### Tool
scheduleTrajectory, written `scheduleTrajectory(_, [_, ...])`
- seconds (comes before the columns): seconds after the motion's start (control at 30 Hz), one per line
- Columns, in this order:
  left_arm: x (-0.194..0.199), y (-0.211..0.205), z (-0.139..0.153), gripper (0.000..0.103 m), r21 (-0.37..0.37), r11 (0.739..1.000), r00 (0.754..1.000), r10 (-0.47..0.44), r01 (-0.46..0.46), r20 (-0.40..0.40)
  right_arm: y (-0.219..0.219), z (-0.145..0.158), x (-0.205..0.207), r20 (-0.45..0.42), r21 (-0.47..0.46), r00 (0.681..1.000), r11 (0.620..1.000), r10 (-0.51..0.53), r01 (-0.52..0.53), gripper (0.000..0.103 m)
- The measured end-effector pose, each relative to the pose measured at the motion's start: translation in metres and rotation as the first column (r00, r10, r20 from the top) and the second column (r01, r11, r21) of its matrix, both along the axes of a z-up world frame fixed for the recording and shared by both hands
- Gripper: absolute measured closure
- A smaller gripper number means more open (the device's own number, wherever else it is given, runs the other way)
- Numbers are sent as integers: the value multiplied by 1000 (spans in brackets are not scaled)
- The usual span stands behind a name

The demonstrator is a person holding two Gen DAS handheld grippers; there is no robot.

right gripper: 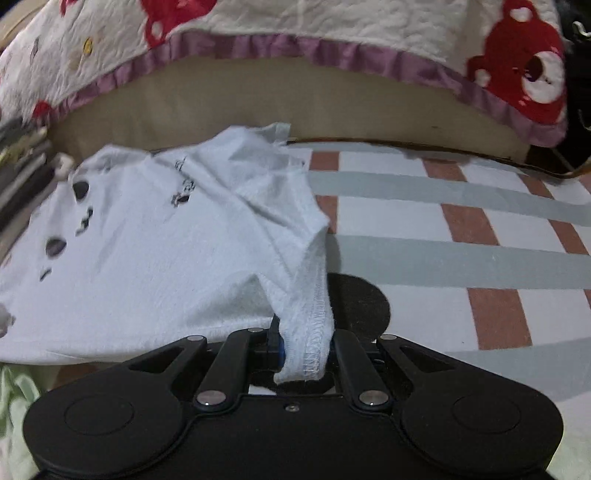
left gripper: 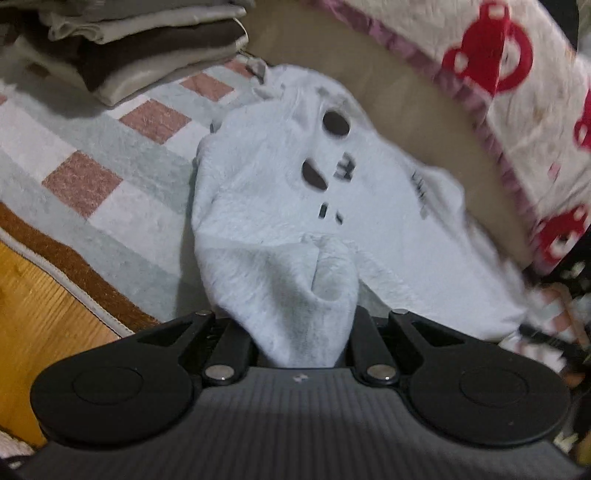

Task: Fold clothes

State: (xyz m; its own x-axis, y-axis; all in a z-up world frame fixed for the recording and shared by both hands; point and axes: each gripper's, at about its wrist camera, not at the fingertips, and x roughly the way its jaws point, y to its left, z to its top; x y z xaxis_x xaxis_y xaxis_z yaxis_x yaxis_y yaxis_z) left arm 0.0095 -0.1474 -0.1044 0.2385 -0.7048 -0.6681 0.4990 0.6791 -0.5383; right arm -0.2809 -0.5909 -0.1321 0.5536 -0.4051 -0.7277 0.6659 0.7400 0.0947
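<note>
A pale blue-white T-shirt (left gripper: pixel 280 206) with dark printed marks lies spread over a checked blanket (left gripper: pixel 110 155). In the left wrist view my left gripper (left gripper: pixel 303 332) is shut on a bunched fold of the T-shirt's near edge, and the cloth hides the fingertips. In the right wrist view the same T-shirt (right gripper: pixel 155 251) stretches off to the left. My right gripper (right gripper: pixel 306 350) is shut on the T-shirt's stitched hem corner, which hangs down between the fingers.
A stack of folded clothes (left gripper: pixel 122 44) sits at the back left. A white quilt with red bears (right gripper: pixel 295 33) drapes over a beige mattress edge (right gripper: pixel 295 99) behind the shirt. Wooden floor (left gripper: pixel 33 317) shows at left. A light green cloth (right gripper: pixel 14 406) lies at lower left.
</note>
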Motion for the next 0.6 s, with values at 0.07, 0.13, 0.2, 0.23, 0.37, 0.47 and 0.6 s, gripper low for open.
scheduleTrajectory(0.07, [2,5,-3,93,-3,1000,997,18,-18,-71,5,5,-4,7,-26,1000,1000,-4,4,96])
scheduleTrajectory(0.13, [5,5,-10,88,45,999,993,24,-19,-119,5,7,-9,11,-35,1000,999,-17,17,96])
scheduleTrajectory(0.2, [2,2,-17,82,132,991,991,18,-1,-131,3,2,-8,-47,-69,998,997,-37,34,96])
scheduleTrajectory(0.23, [-2,0,-20,83,178,984,992,8,15,-125,6,-2,0,-120,-132,992,991,-44,28,96])
scheduleTrajectory(0.37, [-19,2,-16,87,259,965,999,-48,50,-14,27,-18,24,-327,-301,945,950,-19,-85,96])
scheduleTrajectory(0.47, [-18,13,-10,87,206,978,999,-42,41,1,7,-18,16,-274,-145,960,989,-61,21,72])
scheduleTrajectory(0.6, [-12,19,-11,87,137,990,999,-23,28,-32,-7,4,-8,-118,-1,977,984,-175,176,62])
